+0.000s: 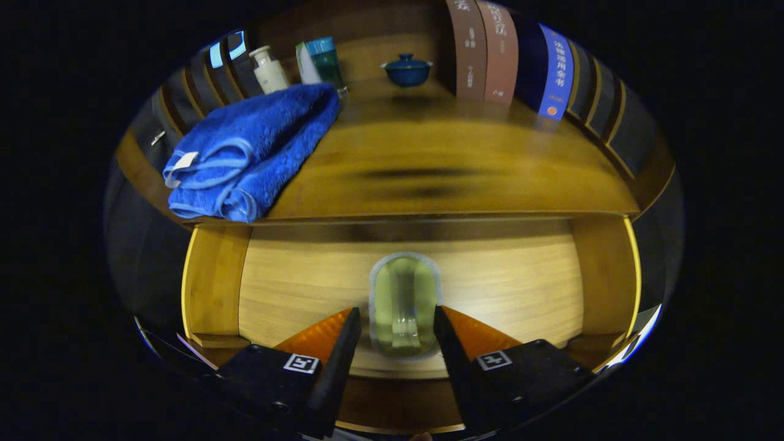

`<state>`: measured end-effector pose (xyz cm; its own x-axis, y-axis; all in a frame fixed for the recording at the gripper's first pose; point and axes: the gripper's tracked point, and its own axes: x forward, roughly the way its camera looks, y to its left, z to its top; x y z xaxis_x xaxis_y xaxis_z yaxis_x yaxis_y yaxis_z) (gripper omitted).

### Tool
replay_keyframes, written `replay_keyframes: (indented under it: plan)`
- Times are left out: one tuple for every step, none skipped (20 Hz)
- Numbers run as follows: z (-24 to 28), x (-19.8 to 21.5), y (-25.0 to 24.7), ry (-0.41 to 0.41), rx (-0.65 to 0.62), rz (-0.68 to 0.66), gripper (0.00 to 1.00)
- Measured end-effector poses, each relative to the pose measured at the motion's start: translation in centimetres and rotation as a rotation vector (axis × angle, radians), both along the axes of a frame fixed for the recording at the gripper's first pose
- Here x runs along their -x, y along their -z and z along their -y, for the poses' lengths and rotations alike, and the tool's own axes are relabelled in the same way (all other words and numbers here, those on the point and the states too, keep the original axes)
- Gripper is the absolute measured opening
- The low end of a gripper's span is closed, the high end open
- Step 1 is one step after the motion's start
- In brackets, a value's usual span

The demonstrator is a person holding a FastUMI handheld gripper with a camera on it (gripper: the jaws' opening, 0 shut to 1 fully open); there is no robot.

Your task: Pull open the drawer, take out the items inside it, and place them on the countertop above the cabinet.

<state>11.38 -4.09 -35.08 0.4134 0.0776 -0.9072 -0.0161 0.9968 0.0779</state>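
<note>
Gripper view — drawer point(294, 288) open | jaws grasping clear bottle point(404, 303); towel point(251, 153) on countertop point(453, 171)

Gripper point(396, 334) angled down, fingers point(334, 361) parted.
Two fingers reaching forward, set either side of a gap, tips level with one another, inner faces close to touching what sits between them; firm pressing not confirmable.

The towel point(251, 150) was bright blue with a white tag. The tabletop point(441, 165) and open drawer point(490, 275) were honey-yellow wood. A pale green translucent bottle point(403, 303) sat between the jaws. The lidded bowl point(407, 68) was dark blue.
</note>
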Motion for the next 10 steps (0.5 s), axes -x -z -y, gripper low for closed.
replay_keyframes:
  plan:
    - [0.2, -0.1, 0.7, 0.014, 0.008, -0.007, 0.60]
    - [0.9, -0.1, 1.0, 0.029, 0.031, -0.007, 0.50]
    - [1.1, -0.2, 1.6, 0.035, 0.034, -0.006, 0.39]
    - [1.1, -0.5, 1.5, 0.010, 0.045, 0.008, 0.29]
    - [1.0, -0.5, 1.2, -0.016, 0.065, 0.017, 0.18]
    - [1.4, -0.4, 0.8, -0.032, 0.087, 0.025, 0.18]
    - [1.5, -0.5, 0.6, -0.033, 0.090, 0.040, 0.18]
    - [1.6, -0.5, -0.2, -0.027, 0.079, 0.052, 0.18]
    - [1.4, -0.4, -1.1, -0.023, 0.062, 0.064, 0.18]
    - [1.2, -0.2, -2.0, -0.025, 0.048, 0.073, 0.18]
